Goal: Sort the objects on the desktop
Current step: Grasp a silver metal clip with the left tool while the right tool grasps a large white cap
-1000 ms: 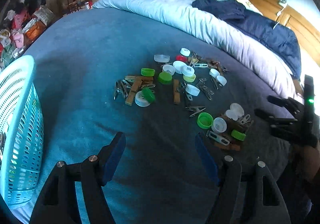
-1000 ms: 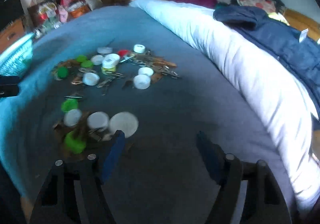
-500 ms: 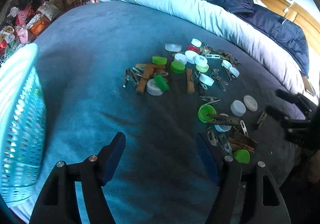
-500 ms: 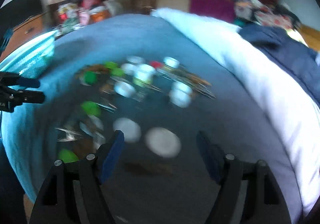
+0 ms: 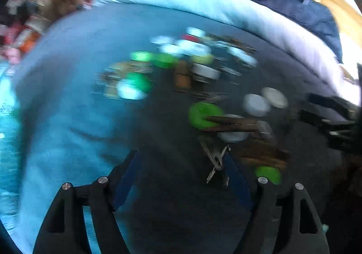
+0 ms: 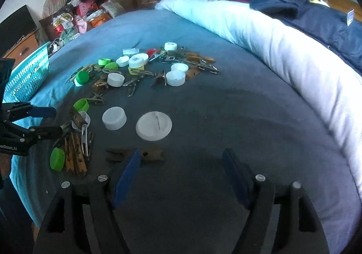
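Note:
Bottle caps and clothespins lie scattered on a blue bedspread (image 6: 226,100). In the right wrist view a flat white lid (image 6: 153,125) and a white cap (image 6: 114,118) lie just ahead of my open, empty right gripper (image 6: 181,163). A dark wooden clothespin (image 6: 135,154) lies by its left finger. My left gripper (image 5: 181,170) is open and empty; a metal clip (image 5: 215,159) lies near its right finger, with a green cap (image 5: 203,114) and wooden pins (image 5: 233,122) beyond. The left wrist view is blurred. The left gripper also shows in the right wrist view (image 6: 52,121).
A turquoise basket (image 6: 27,77) stands at the bed's left edge. A rolled white duvet (image 6: 282,54) and a navy jacket (image 6: 316,20) lie along the right. Cluttered furniture stands behind the bed.
My left gripper has moved forward and right toward the near pile of caps and pins. My right gripper has drawn back and steadied; the white lid now lies ahead of it.

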`<state>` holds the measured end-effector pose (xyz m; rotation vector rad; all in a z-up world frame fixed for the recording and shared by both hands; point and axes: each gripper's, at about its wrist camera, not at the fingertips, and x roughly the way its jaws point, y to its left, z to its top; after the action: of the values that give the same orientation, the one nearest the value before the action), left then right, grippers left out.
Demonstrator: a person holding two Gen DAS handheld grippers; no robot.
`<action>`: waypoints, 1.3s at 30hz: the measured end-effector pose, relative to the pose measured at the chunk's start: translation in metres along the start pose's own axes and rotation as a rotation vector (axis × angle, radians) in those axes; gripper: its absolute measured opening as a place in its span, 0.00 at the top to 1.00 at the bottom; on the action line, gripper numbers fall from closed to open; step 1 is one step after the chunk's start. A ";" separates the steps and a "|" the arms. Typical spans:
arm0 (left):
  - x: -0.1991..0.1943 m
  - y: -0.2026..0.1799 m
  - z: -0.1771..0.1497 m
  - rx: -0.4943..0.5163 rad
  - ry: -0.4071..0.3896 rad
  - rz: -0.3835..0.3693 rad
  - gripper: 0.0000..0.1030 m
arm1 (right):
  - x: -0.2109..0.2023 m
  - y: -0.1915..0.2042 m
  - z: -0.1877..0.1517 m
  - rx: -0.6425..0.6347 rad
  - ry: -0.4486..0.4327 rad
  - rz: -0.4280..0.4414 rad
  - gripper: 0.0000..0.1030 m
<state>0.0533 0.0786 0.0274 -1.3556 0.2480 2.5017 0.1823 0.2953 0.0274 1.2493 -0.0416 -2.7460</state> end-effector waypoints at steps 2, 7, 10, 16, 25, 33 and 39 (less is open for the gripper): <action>-0.007 0.017 -0.001 -0.038 -0.016 0.100 0.23 | -0.001 -0.001 0.002 0.002 -0.015 -0.002 0.27; -0.012 0.035 -0.003 -0.070 -0.027 0.108 0.23 | 0.004 -0.005 0.005 0.024 -0.016 0.006 0.26; -0.018 0.018 0.001 0.006 -0.071 0.021 0.24 | 0.005 -0.006 0.005 0.031 -0.018 0.014 0.26; -0.004 -0.001 0.010 0.060 -0.051 -0.034 0.42 | 0.011 -0.009 0.005 0.056 -0.001 0.035 0.26; 0.012 -0.024 -0.003 0.100 -0.024 -0.067 0.75 | -0.001 -0.007 0.009 0.049 -0.056 0.103 0.51; 0.012 0.003 0.003 0.002 -0.044 -0.075 0.79 | 0.016 -0.004 0.019 0.004 -0.021 0.178 0.63; 0.018 0.003 0.000 0.005 -0.034 -0.089 0.79 | 0.033 0.020 0.023 -0.103 0.013 0.180 0.35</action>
<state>0.0426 0.0789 0.0124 -1.2916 0.1820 2.4467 0.1456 0.2703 0.0189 1.1756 -0.0105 -2.5530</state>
